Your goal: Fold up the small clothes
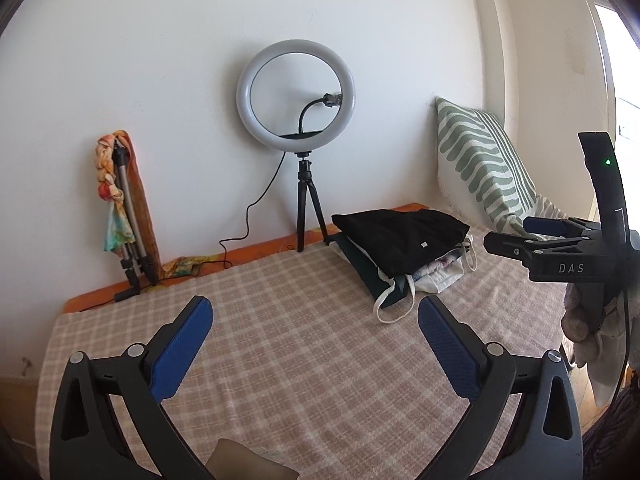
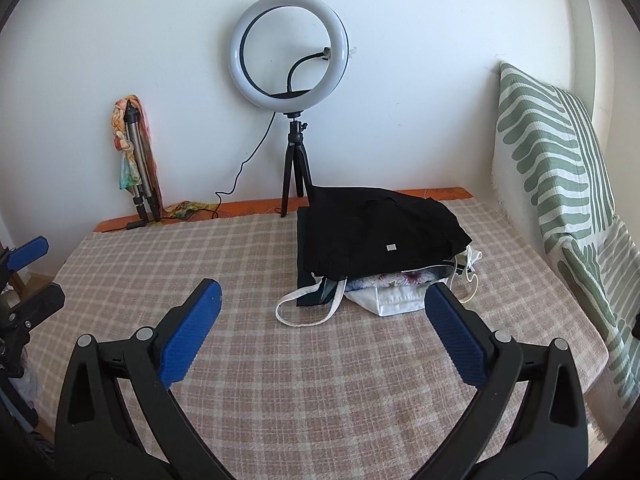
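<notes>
Hovering over bare checked blanket: L gripper & R gripper jaws wide, empty; clothes pile near far edge.

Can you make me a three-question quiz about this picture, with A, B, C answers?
1. Where is the ring light? A on the pillow B by the wall behind the clothes pile C on the floor
2. What colour is the top garment on the pile? A black B red C yellow
3. The right hand-held gripper is: A holding a sock B shut C open, empty

B: its tripod stands against the wall.
A: black cloth covers the pile.
C: its blue pads stand apart over bare checked blanket.
</notes>
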The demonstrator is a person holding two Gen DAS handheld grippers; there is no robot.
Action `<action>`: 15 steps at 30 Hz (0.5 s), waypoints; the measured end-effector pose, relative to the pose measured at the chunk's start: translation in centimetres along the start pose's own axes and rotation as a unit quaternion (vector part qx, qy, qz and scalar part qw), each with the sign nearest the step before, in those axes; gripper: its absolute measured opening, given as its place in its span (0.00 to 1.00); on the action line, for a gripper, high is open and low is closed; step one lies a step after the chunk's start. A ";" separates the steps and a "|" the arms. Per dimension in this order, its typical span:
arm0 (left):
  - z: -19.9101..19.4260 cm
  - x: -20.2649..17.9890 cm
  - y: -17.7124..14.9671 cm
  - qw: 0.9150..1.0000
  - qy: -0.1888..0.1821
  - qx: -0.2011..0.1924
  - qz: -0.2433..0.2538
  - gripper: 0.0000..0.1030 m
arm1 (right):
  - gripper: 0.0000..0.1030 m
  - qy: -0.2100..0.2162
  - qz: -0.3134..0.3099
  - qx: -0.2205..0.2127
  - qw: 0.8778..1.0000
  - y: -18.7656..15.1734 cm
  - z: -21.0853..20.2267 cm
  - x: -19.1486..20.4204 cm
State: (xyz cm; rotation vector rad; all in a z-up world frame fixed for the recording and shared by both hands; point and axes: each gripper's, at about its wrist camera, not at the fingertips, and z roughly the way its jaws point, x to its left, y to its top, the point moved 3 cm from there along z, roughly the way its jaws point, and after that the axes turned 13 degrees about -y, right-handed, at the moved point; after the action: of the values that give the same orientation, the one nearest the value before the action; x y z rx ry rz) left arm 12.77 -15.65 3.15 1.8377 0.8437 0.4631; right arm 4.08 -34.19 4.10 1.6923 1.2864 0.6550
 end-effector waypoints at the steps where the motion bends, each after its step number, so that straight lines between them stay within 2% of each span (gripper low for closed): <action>1: 0.1 -0.1 -0.2 1.000 0.003 0.007 0.001 0.99 | 1.00 0.000 0.000 -0.001 1.000 -0.2 0.0 0.1; 15: 0.9 0.2 -2.4 0.999 0.017 0.044 -0.005 0.99 | 1.00 -0.006 0.046 0.003 0.999 -2.2 1.5 -0.4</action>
State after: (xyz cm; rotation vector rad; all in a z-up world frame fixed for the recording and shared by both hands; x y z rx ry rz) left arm 12.63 -15.52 0.61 1.9096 0.9081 0.4588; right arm 4.14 -34.88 1.45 1.7663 1.2090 0.6931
